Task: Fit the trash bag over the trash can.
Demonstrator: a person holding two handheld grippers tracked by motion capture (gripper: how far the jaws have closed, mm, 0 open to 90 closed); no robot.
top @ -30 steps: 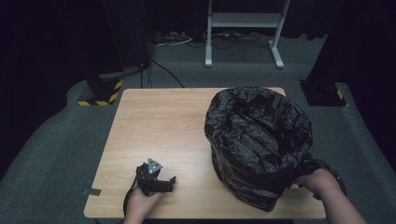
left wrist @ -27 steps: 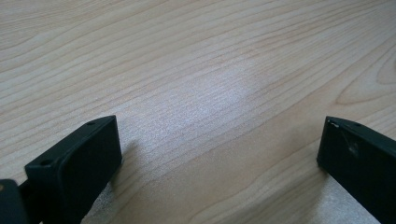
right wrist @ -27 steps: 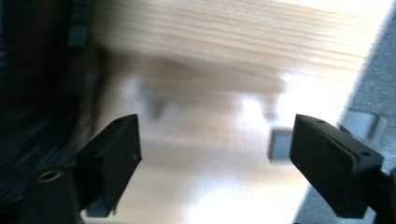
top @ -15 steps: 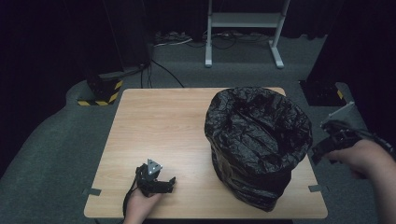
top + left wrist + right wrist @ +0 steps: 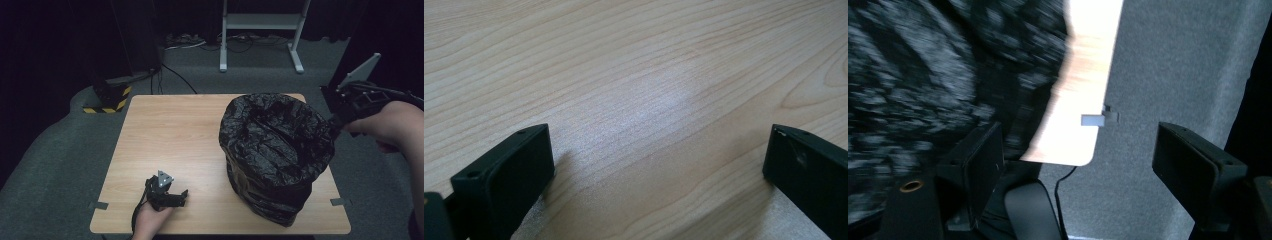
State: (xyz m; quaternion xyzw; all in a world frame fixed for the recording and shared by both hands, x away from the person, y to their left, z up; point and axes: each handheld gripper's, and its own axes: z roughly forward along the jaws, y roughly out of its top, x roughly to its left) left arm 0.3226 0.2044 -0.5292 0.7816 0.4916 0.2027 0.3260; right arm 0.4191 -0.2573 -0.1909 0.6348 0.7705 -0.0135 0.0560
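1. Where it stands on the right half of your wooden table (image 5: 165,140), the black bin bag (image 5: 275,150) is crinkled and glossy, its mouth rolled open.
2. Its inside is dark, and your right gripper view blurs it.
3. Your right gripper (image 5: 334,116), raised beside the bag's rim, gapes wide and holds nothing; your left gripper (image 5: 172,197), on the table, is likewise wide and empty.

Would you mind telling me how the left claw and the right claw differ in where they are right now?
The left claw rests low on the table near its front edge; the right claw is held up in the air beside the rim of the black bag. The left claw faces bare wood; the right claw looks down past the bag at the floor. Both stand open, holding nothing.
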